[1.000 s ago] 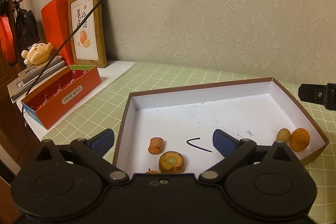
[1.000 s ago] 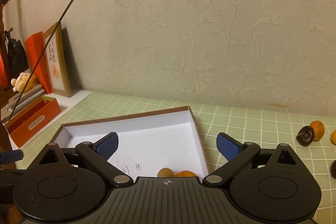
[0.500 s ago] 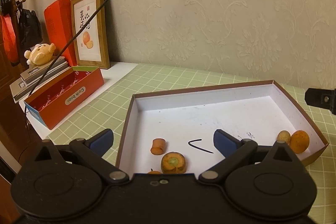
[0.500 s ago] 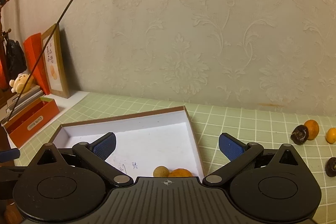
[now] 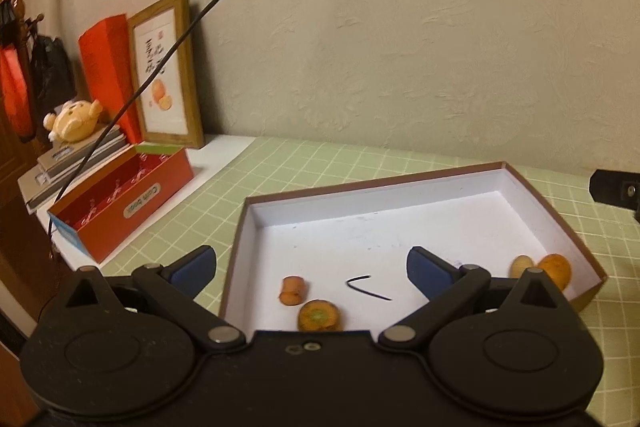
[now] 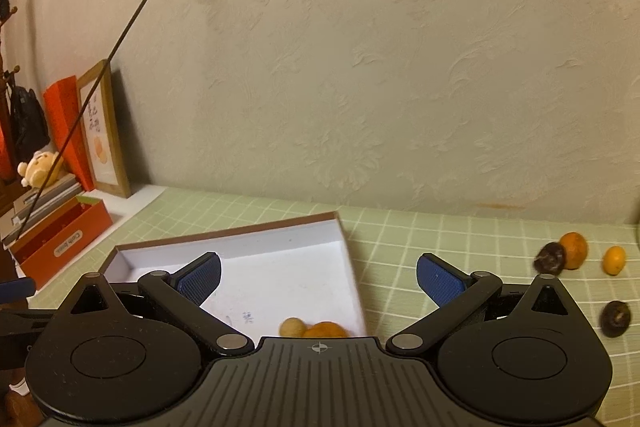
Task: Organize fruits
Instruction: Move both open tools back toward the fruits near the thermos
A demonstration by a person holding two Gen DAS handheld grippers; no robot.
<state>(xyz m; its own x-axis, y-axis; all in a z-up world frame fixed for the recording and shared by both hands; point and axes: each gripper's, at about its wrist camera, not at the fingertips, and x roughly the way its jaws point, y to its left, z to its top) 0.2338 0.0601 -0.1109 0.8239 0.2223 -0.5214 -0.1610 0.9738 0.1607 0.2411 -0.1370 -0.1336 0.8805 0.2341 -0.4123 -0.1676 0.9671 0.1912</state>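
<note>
A shallow white box with a brown rim (image 5: 372, 183) (image 6: 224, 235) lies on the green checked cloth. Inside it sit an orange chunk (image 5: 293, 290), a round orange slice (image 5: 319, 315), and at the right corner a pale small fruit (image 5: 521, 265) beside an orange fruit (image 5: 556, 269) (image 6: 325, 329). My left gripper (image 5: 312, 265) hangs open over the box's near edge, holding nothing. My right gripper (image 6: 318, 277) is open and empty above the box's right side. On the cloth to the right lie an orange fruit (image 6: 574, 250), a smaller one (image 6: 614, 259) and two dark fruits (image 6: 551, 257) (image 6: 616, 318).
At the left stand an open red box (image 5: 120, 203), stacked books with a plush toy (image 5: 74, 119), a framed picture (image 5: 166, 75) and a red carton (image 5: 108, 67). A black cable (image 5: 208, 7) crosses overhead. The wallpapered wall closes the back.
Both grippers have risen and tilted up a little, staying open. The right view has swung right, bringing the loose fruits on the cloth further into sight. Nothing in the box moved.
</note>
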